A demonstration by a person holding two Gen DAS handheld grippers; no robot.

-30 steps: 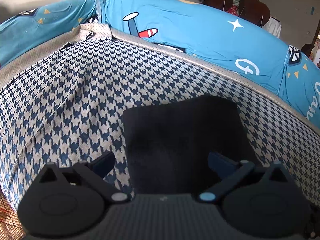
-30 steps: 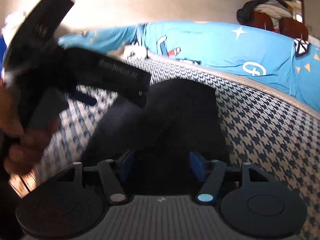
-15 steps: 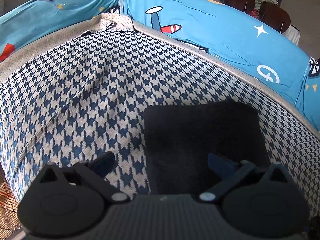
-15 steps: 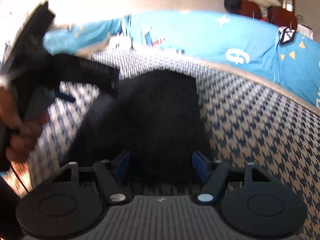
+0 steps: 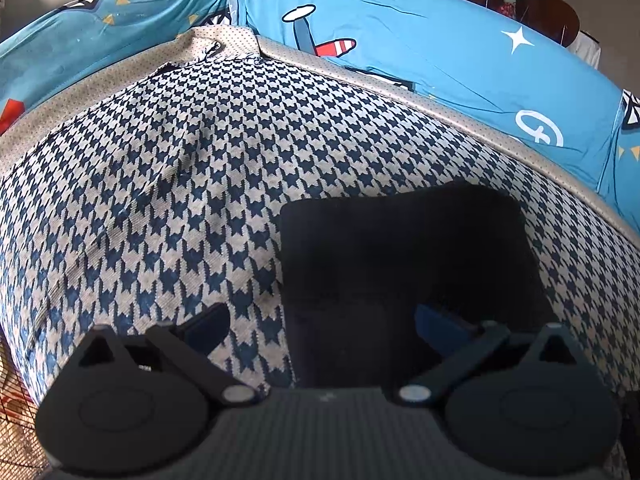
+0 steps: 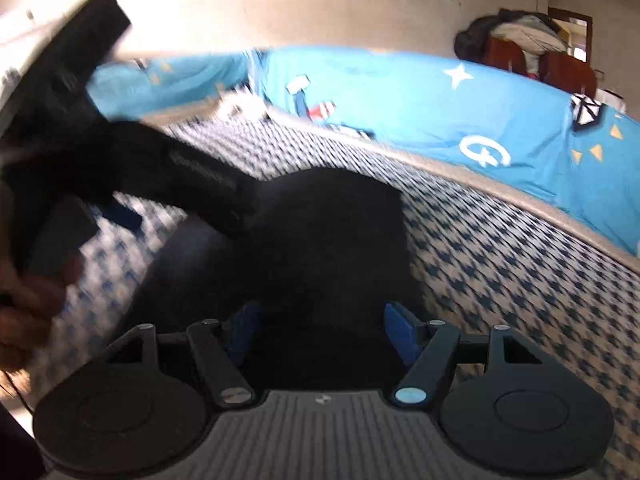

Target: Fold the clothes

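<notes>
Since the earlier frames, both views have shifted only slightly over the black folded garment (image 5: 400, 264); my right gripper (image 6: 320, 330) has just been opening a little, with the near edge of the cloth lying between its blue pads (image 6: 244, 326) but not pinched. My left gripper (image 5: 320, 322) stands wide open and holds nothing; its left pad sits over the houndstooth blanket (image 5: 160, 200), its right pad over the garment's near part.

Location: the garment rests flat as a neat rectangle on the blanket, well short of the blue printed sheet (image 5: 440, 40) behind it; the fold appears complete or nearly so (a judgement from its squared edges).

Handling, as I judge it: soft, light, limp; it sags if lifted by one point, and stacked layers may slide apart. Recommended hold: both near corners together, pinching through every layer at the folded edge; the dark cloth hides its creases, so layer count cannot be confirmed.
</notes>
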